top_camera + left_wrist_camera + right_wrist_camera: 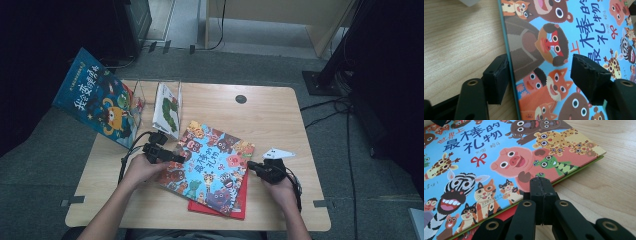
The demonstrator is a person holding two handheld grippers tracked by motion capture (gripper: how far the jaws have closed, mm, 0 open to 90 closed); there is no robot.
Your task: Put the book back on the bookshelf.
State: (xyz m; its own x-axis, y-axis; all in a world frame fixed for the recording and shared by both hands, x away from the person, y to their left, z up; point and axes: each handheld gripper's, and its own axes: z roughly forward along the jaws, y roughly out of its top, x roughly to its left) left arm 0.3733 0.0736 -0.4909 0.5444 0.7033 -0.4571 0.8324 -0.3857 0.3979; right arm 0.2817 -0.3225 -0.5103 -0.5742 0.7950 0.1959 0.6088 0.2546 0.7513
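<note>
Glossy square picture book [212, 167] lies flat atop a red book [241, 202] on the woodgrain table [280, 120]; left gripper [541, 75] gapes astride its thin edge, right gripper [540, 185] pinched closed at its opposite edge

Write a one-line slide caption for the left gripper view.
Open left gripper straddling the edge of the animal picture book on the wooden table.

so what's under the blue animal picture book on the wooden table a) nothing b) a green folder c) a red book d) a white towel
c: a flat red book pokes out from beneath the lower right edge of the blue animal picture book in the high view.
</note>
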